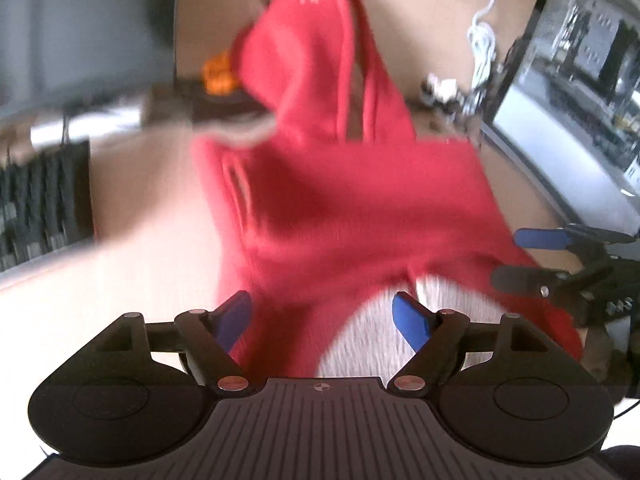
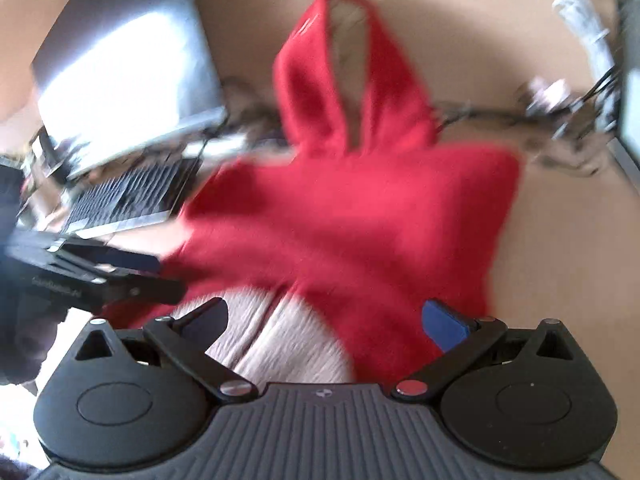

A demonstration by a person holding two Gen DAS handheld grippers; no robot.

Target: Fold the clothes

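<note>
A red sleeveless top [image 1: 340, 200] with a pale ribbed inner side lies spread on the tan table, its straps pointing away; it also shows in the right wrist view [image 2: 360, 208]. My left gripper [image 1: 324, 316] is open, its blue pads on either side of the near hem. My right gripper [image 2: 326, 320] is open over the hem too. The right gripper also appears at the right edge of the left wrist view [image 1: 560, 260], and the left gripper at the left edge of the right wrist view [image 2: 120, 276]. Both views are motion-blurred.
An open laptop [image 2: 120, 100] sits at the left of the table, its keyboard [image 1: 40, 208] close to the top. A monitor [image 1: 580, 100] stands at the right. White cables [image 1: 482, 36] and small clutter [image 1: 440, 92] lie behind the garment.
</note>
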